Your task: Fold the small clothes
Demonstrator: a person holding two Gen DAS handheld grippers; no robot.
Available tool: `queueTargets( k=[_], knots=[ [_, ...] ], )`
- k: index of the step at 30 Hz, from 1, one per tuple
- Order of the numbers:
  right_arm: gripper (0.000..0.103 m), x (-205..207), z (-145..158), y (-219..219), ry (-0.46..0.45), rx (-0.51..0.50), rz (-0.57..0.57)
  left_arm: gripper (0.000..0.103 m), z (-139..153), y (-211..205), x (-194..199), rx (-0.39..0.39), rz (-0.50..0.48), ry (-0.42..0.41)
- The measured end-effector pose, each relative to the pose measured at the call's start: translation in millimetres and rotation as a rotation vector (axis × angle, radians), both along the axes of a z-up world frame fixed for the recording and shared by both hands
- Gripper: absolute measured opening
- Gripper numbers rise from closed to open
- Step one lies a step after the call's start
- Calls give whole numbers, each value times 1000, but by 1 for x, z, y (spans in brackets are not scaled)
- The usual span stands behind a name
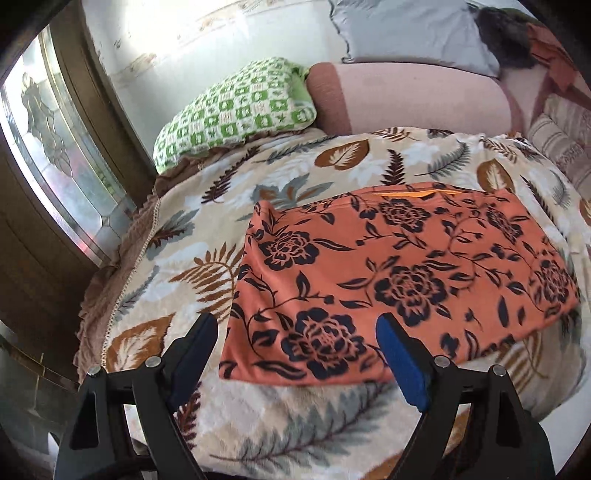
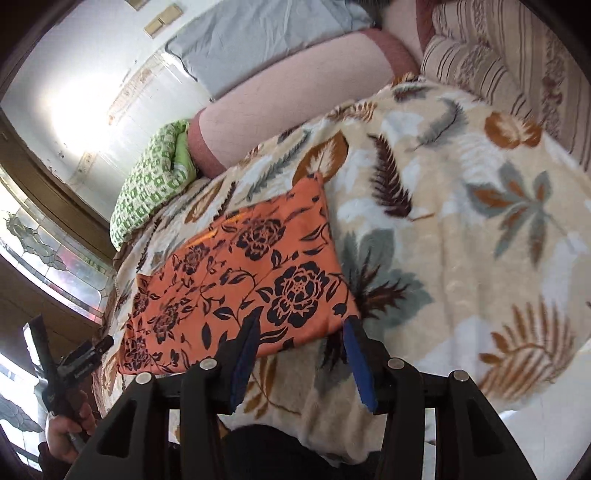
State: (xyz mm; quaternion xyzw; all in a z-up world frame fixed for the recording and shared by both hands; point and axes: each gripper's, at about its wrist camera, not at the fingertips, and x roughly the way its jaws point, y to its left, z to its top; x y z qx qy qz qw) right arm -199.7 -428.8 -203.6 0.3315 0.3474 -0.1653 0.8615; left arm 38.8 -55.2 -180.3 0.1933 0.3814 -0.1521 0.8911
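An orange cloth with dark flowers (image 1: pixel 388 273) lies folded flat as a rectangle on a leaf-patterned blanket (image 1: pixel 192 236). In the left wrist view my left gripper (image 1: pixel 297 325) hovers over the cloth's near edge with its jaws wide apart and nothing pinched. In the right wrist view the same cloth (image 2: pixel 236 280) lies left of centre. My right gripper (image 2: pixel 303 321) hangs above the cloth's near right corner, jaws partly apart, blue pads bare. The left gripper (image 2: pixel 74 358) also shows at the lower left of that view, held by a hand (image 2: pixel 66 435).
A green checked pillow (image 1: pixel 236 110), a pink bolster (image 1: pixel 417 99) and a grey pillow (image 1: pixel 410 29) line the far side. Striped cushions (image 2: pixel 509 62) lie at the far right. A patterned glass window (image 1: pixel 55 147) stands left of the bed's frilled edge (image 1: pixel 110 280).
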Motion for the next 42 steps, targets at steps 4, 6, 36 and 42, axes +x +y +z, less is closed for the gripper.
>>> queueTargets(
  k=[4, 6, 36, 42],
  knots=[
    [51, -28, 39, 12, -17, -93, 12, 88, 24, -14, -34, -24, -58, -43],
    [52, -42, 57, 19, -30, -145, 20, 88, 40, -23, -50, -41, -96, -76],
    [56, -32, 92, 96, -84, -224, 166, 94, 108, 46, -88, -225, -41, -229],
    [56, -9, 79, 102, -61, -208, 175, 94, 79, 81, -60, -191, 44, -189]
  ],
)
